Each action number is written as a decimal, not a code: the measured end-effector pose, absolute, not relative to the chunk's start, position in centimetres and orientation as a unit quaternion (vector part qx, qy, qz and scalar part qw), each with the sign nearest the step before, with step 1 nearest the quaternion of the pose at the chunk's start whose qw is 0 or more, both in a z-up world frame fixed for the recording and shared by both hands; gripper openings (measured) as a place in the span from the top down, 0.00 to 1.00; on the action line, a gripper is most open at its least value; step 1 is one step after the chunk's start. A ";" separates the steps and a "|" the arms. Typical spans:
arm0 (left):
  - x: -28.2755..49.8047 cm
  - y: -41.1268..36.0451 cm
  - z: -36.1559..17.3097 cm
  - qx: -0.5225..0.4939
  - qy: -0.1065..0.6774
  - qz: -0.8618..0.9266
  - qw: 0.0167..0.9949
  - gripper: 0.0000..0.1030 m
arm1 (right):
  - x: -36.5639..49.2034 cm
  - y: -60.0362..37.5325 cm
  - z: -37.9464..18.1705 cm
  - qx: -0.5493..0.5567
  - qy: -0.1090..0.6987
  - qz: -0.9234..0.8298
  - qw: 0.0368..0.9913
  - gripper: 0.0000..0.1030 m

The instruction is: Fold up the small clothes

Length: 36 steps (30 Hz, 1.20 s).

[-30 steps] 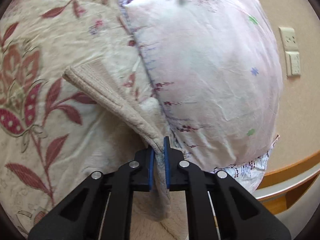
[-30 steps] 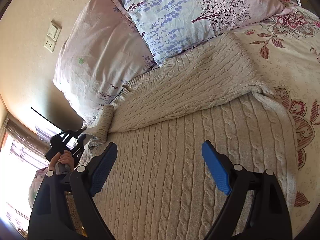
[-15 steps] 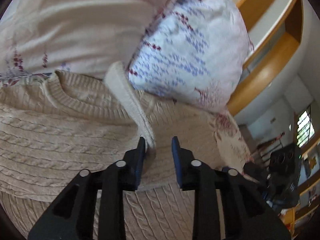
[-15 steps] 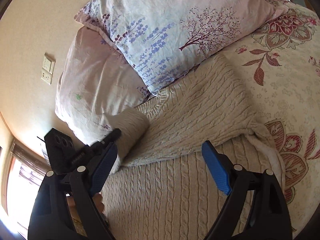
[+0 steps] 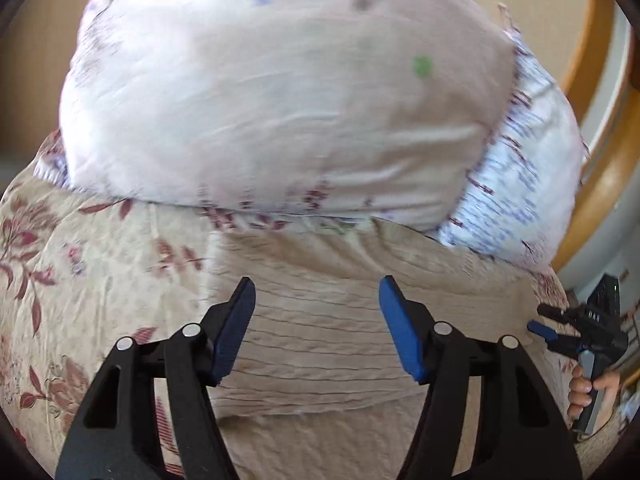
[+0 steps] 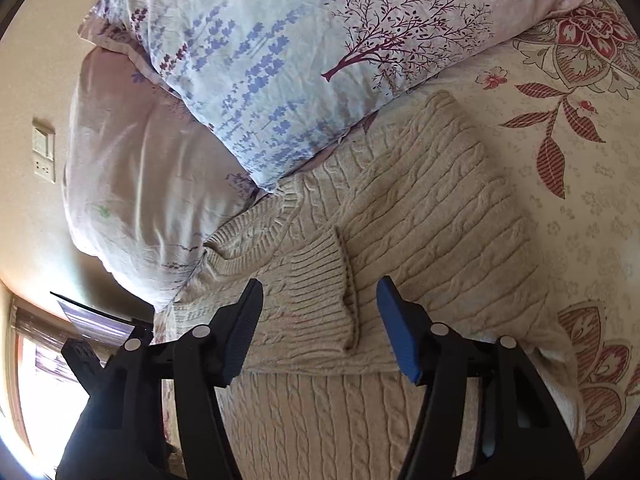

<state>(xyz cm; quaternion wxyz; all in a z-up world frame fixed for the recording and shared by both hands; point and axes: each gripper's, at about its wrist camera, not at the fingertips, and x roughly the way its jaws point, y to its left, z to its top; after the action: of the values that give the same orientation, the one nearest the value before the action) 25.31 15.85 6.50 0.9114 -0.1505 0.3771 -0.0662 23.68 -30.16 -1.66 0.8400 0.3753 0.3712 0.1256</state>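
My cream cable-knit sweater (image 6: 420, 216) lies on the bed (image 6: 580, 152) against the pillows (image 6: 280, 60), sleeves folded in. Left tool (image 5: 314, 320) is opening, empty; right tool (image 6: 318, 320) is closing, empty. Next I'd grip the hem and fold it up.

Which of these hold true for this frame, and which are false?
1. The sweater lies on the bed. True.
2. A sleeve cuff is folded onto the sweater's body. True.
3. The left hand-held gripper is clamped on the cuff. False: its jaws are opening, with nothing between them.
4. The tree-print pillow lies under the sweater. False: it rests over the sweater's top edge.
5. The right hand-held gripper holds a pillow. False: its jaws are closing above the sweater, gripping nothing.
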 end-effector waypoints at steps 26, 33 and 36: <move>29.4 20.6 3.1 -0.262 0.374 -0.089 0.885 0.91 | 23.4 -26.7 3.2 0.265 0.246 0.121 0.925 0.93; 31.0 18.4 1.6 -0.194 0.417 -0.056 0.886 0.90 | 25.3 -28.5 -3.0 0.295 0.344 0.055 0.890 0.93; 31.3 18.5 1.4 -0.185 0.421 -0.049 0.887 0.90 | 25.2 -28.8 -2.6 0.306 0.333 0.052 0.891 0.93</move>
<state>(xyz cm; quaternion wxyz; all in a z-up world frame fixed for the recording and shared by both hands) 31.25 18.46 1.40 0.8867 -0.1852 0.4207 -0.0491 25.17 -28.78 -2.58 0.8907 0.3055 0.3326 0.0521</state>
